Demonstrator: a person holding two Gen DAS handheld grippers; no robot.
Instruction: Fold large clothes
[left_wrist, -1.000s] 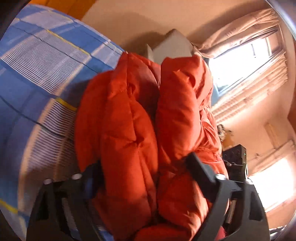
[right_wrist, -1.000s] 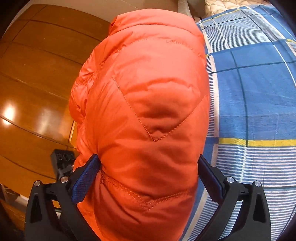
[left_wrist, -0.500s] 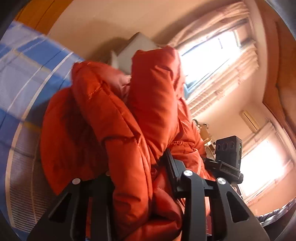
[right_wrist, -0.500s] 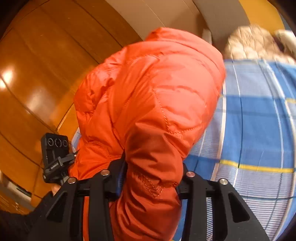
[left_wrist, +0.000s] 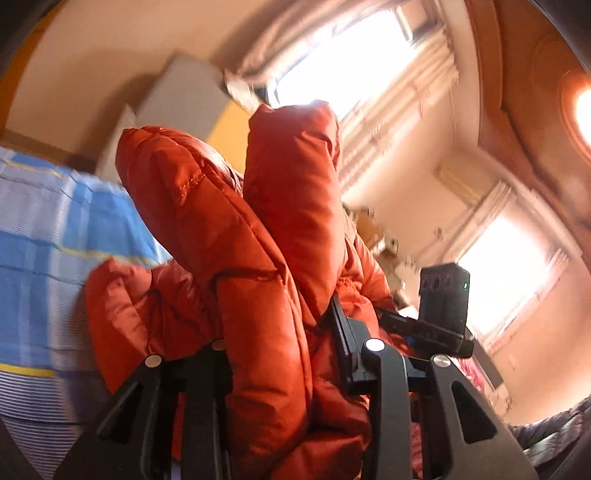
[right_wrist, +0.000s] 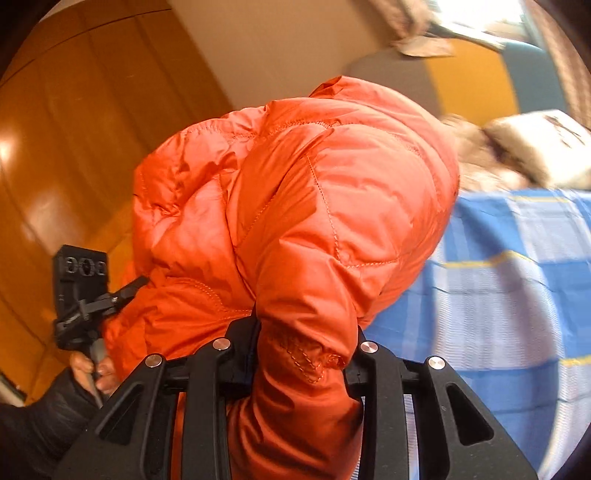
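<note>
Both grippers clamped on the orange puffer jacket (right_wrist: 303, 206), bunched and held up off the bed (right_wrist: 517, 295).

Left gripper (left_wrist: 280, 332): jaws have just been closing, now pinched on a thick fold of the quilted fabric, padding bulging above and below the pads. Two puffed lobes standing up ahead of the jaws, one seamed edge running across the left lobe, the right lobe's top edge lit against the window (left_wrist: 354, 66). A lower fold sagging to the left, over the blue checked sheet.

Right gripper (right_wrist: 304, 339): jaws have likewise just been closing, squeezed on a stitched hem or cuff edge of the jacket, the rest ballooning up and forward in a rounded mass. Cannot tell which part of the garment this is.

Seen from the right wrist: the other gripper's camera block (right_wrist: 81, 266) at lower left, just beside the jacket's left edge, with a hand (right_wrist: 92, 369) in a dark sleeve gripping its handle. Seen from the left wrist: the opposite camera block (left_wrist: 443, 295) to the right, close behind the fabric.

Open sheet spread to the right of the jacket in the right view, bare up to a beige pillow (right_wrist: 535, 147) at the far edge. Wooden wardrobe panels (right_wrist: 74, 147) close on the left side. Some blur throughout.
</note>
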